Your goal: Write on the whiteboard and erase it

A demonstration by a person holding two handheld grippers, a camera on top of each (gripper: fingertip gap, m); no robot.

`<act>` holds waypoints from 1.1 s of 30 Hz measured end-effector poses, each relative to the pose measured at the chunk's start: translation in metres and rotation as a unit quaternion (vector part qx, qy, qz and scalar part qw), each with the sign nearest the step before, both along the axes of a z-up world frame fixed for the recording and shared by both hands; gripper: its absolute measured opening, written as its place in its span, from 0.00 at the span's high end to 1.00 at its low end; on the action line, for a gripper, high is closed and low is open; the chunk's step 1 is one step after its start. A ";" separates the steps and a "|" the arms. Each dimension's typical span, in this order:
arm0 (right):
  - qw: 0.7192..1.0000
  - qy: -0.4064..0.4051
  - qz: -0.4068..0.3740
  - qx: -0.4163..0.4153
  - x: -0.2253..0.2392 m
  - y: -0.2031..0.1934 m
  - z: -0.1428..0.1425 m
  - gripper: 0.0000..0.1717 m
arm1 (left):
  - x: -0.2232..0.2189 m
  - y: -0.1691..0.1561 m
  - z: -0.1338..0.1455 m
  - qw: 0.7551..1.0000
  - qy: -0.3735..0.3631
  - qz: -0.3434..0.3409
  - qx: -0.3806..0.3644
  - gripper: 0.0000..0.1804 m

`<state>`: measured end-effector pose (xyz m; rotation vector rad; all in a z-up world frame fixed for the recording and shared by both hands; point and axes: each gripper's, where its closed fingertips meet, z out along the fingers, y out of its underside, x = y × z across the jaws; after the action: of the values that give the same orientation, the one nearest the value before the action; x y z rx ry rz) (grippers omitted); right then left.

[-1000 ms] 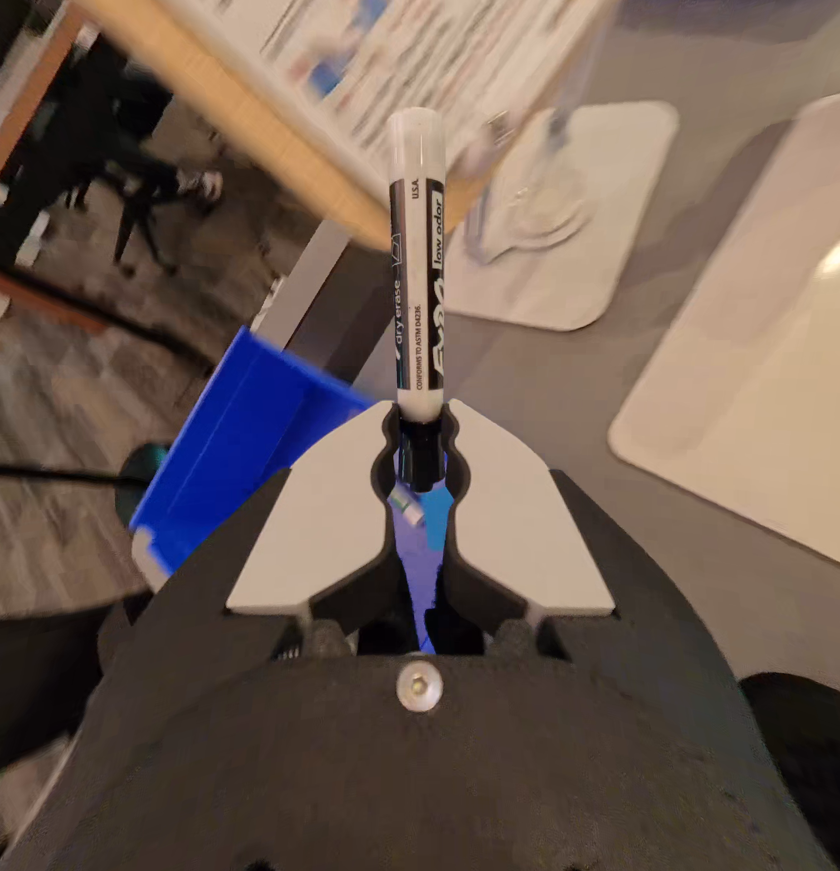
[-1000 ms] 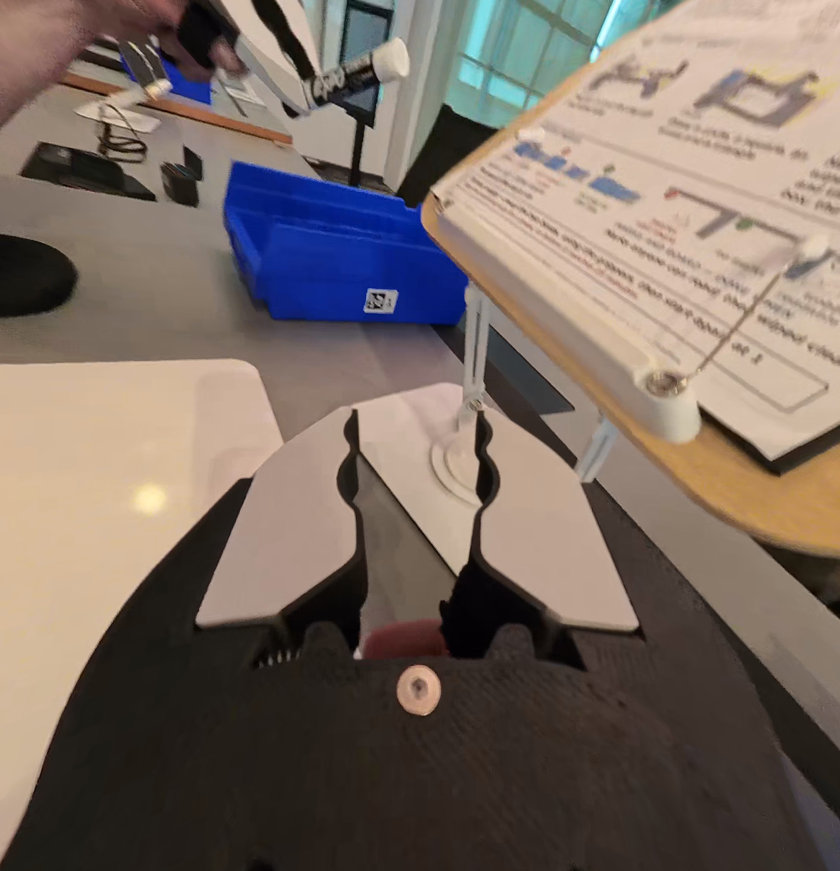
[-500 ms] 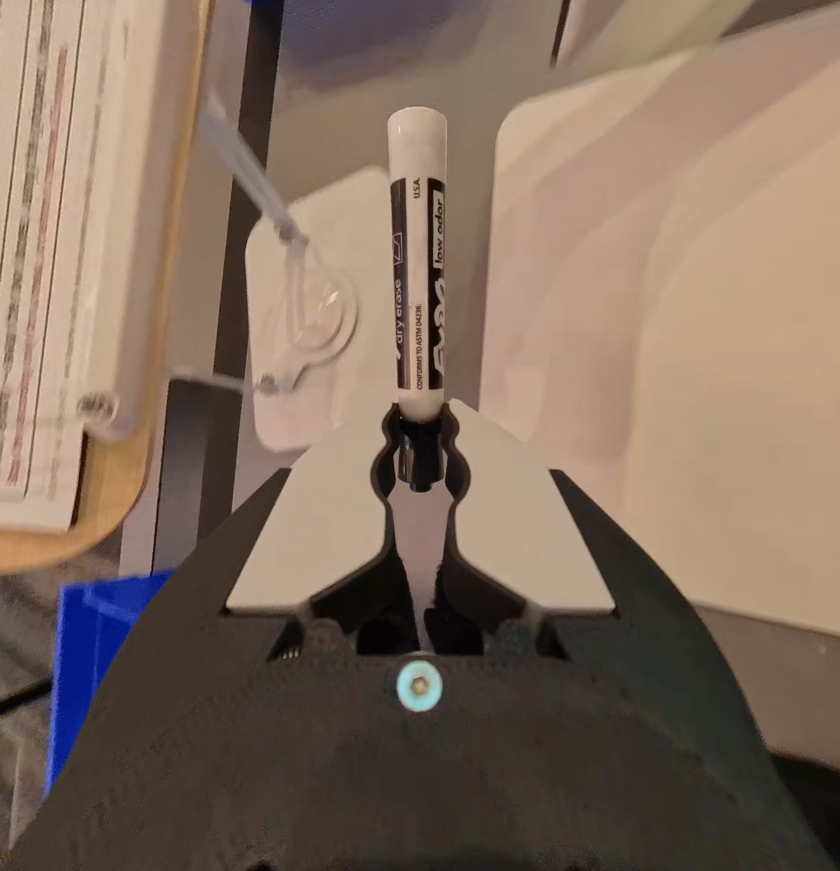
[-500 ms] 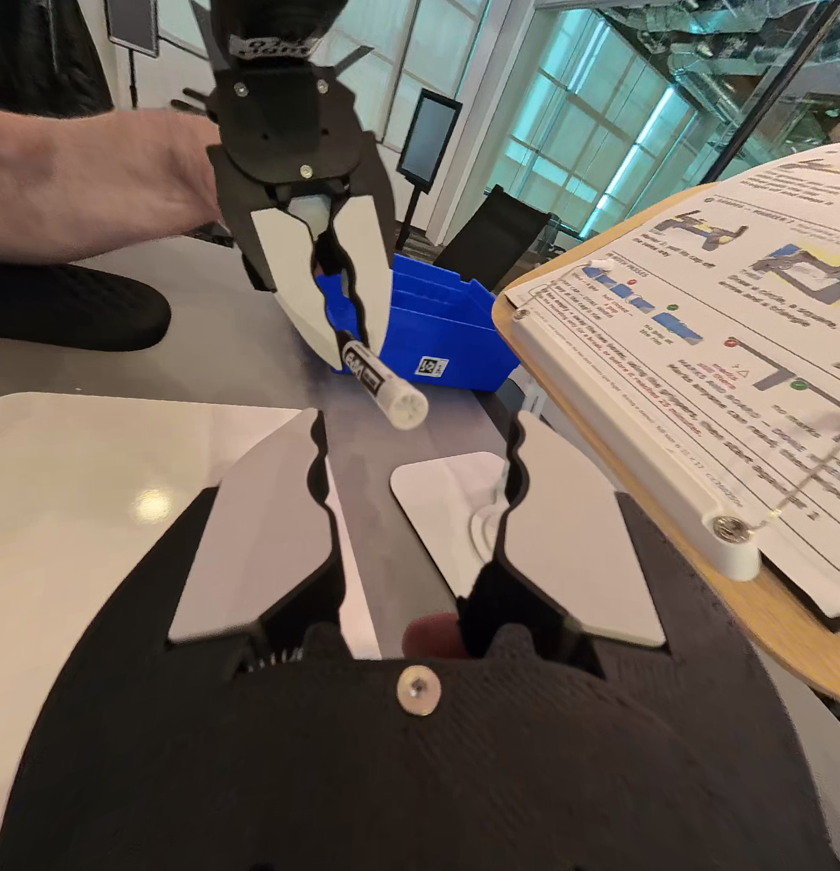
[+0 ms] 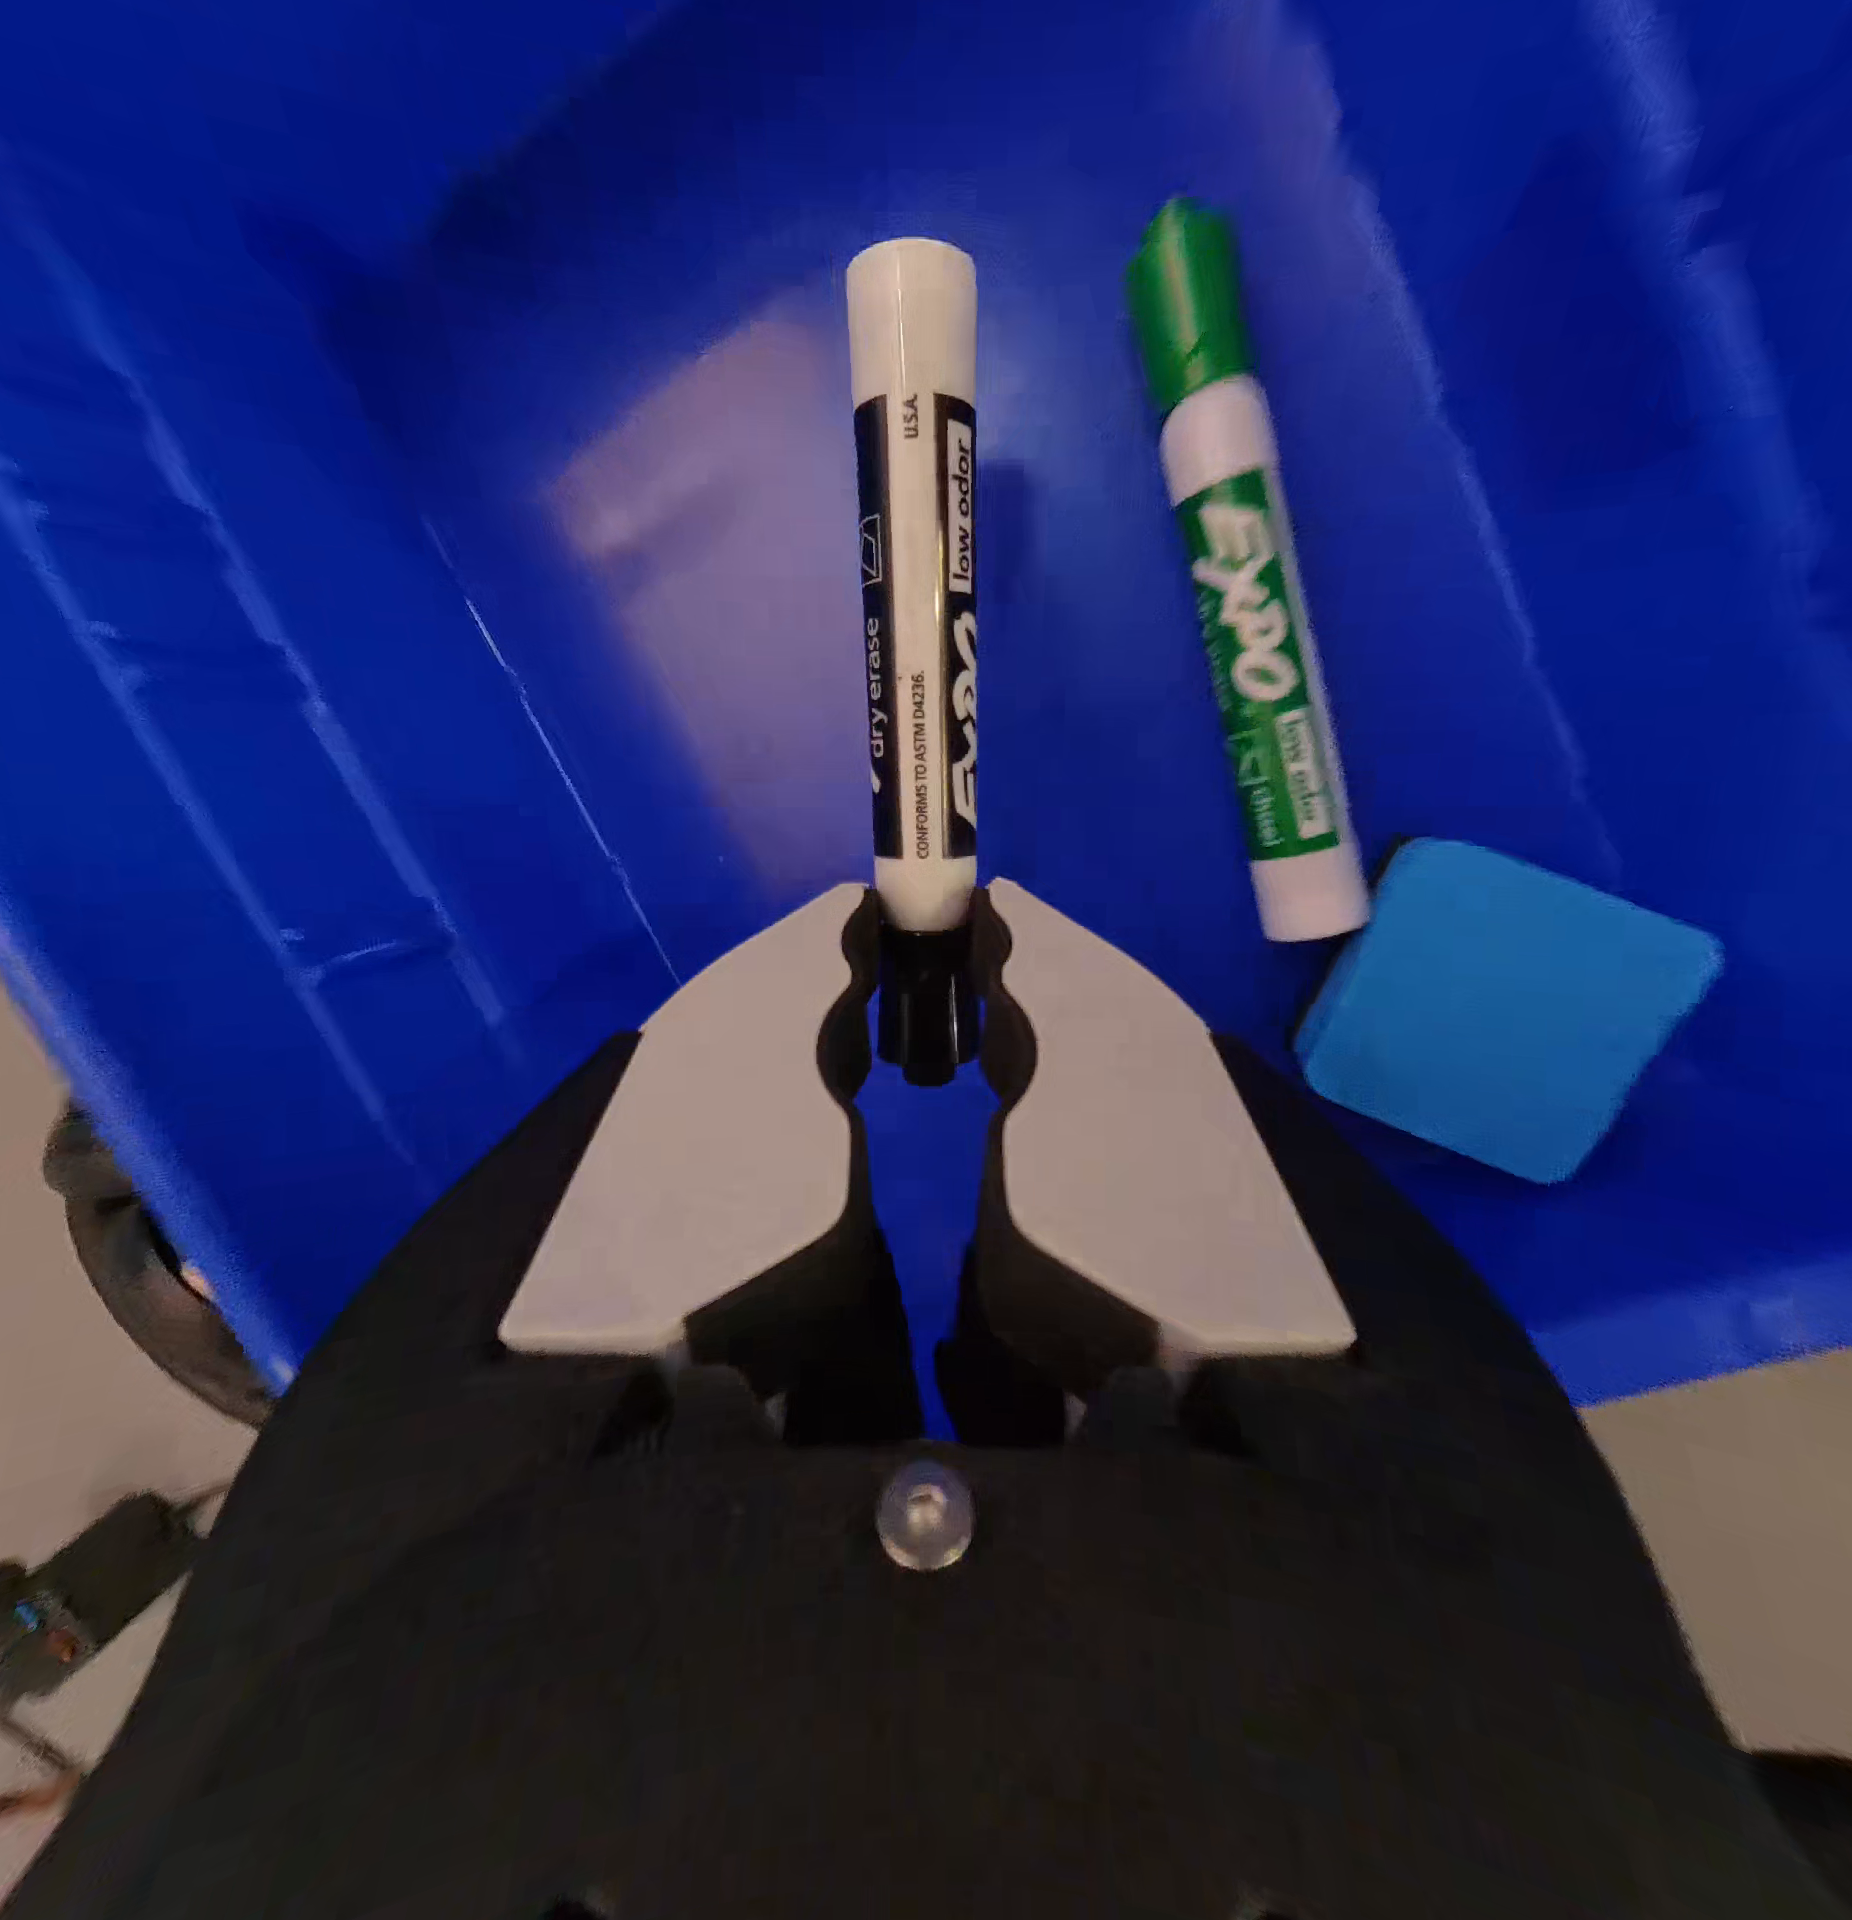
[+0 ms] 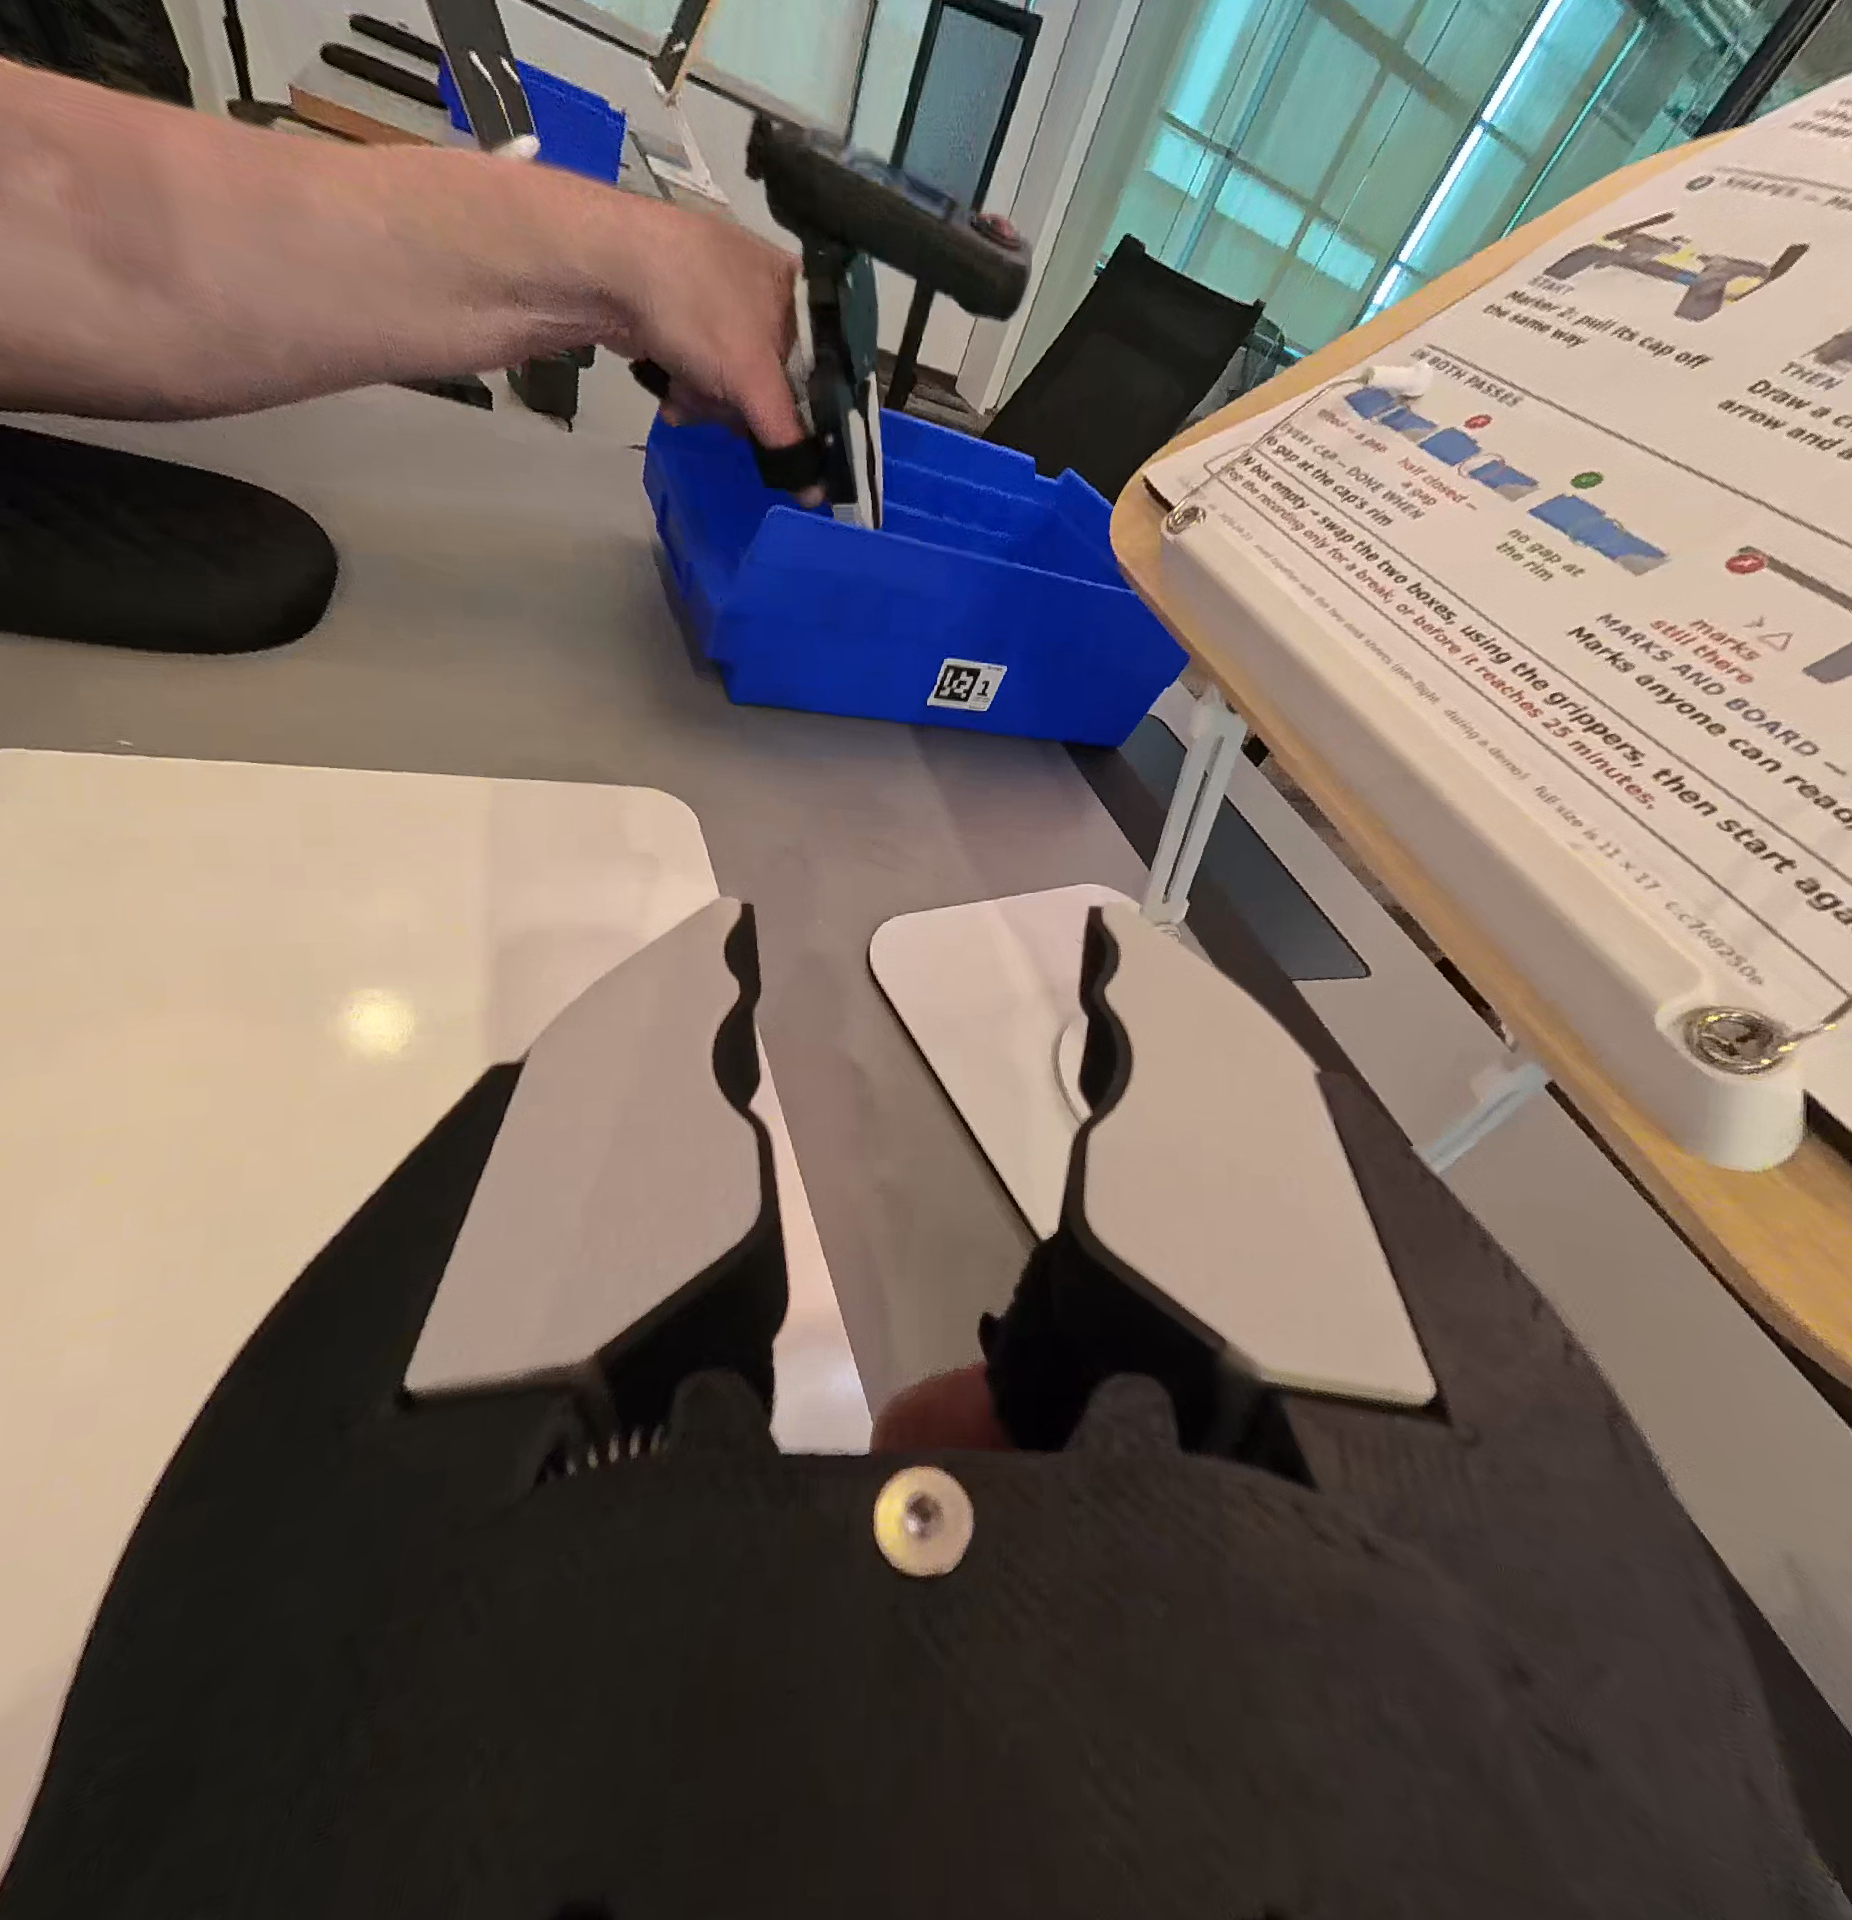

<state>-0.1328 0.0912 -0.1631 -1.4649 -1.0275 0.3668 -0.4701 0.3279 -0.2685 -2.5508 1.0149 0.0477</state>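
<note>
Overhead, the left gripper (image 5: 924, 914) hangs over the blue bin (image 5: 278, 520), pinching a black marker (image 5: 914, 582) by its dark end.
Whiteboard (image 6: 226, 987) at centre left; blue eraser (image 5: 1504, 1008) at right; green marker (image 5: 1244, 582) beside it; right gripper (image 6: 917, 935) gapes wide, its grasp bare.

This looks like an office or a lab set up for recording tasks. A long grey table (image 6: 548, 582) carries a whiteboard (image 6: 226, 935), a blue bin (image 6: 901, 623) with a printed code sticker (image 6: 968, 685), and a printed instruction sheet (image 6: 1628, 540) clamped on a tilted wooden stand (image 6: 1524, 1101). Behind them rise tall glass walls (image 6: 1317, 135) with metal frames, a black chair (image 6: 1130, 353) and a screen on a pole (image 6: 963, 114). Farther tables hold another blue bin (image 6: 569, 114).
</note>
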 end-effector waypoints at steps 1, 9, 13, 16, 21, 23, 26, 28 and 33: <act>1.000 -0.001 0.001 -0.002 0.000 0.000 -0.002 0.65 | -0.005 0.001 -0.007 1.000 0.018 0.007 -0.015 0.90; 1.000 -0.005 -0.005 -0.009 0.006 0.005 -0.008 0.64 | 0.006 -0.010 -0.004 0.999 0.010 -0.050 -0.001 0.75; 1.000 0.000 -0.005 -0.015 0.008 0.006 -0.009 0.65 | 0.045 -0.063 0.006 0.983 -0.031 -0.167 -0.067 0.73; 1.000 -0.005 -0.002 -0.023 0.006 0.006 -0.014 0.65 | 0.052 -0.079 -0.012 0.974 -0.002 -0.187 -0.127 0.71; 1.000 -0.008 0.002 -0.022 0.005 0.004 -0.014 0.65 | 0.054 -0.075 -0.018 0.969 -0.010 -0.169 -0.179 0.63; 1.000 -0.003 0.003 -0.024 0.005 0.004 -0.013 0.65 | 0.053 -0.074 -0.019 0.965 -0.011 -0.168 -0.202 0.63; 1.000 -0.002 0.004 -0.027 0.006 0.004 -0.014 0.65 | 0.059 -0.088 -0.020 0.948 -0.040 -0.193 -0.252 0.64; 1.000 -0.004 0.004 -0.027 0.006 0.004 -0.015 0.65 | 0.053 -0.084 -0.025 0.949 -0.012 -0.197 -0.246 0.64; 1.000 -0.011 -0.001 -0.029 0.008 0.007 -0.019 0.66 | 0.055 -0.082 -0.025 0.946 -0.012 -0.215 -0.241 0.71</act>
<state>-0.1245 0.0981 -0.1823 -1.5242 -1.0393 0.3824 -0.4154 0.2461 -0.2939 -2.6568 1.7258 -0.3972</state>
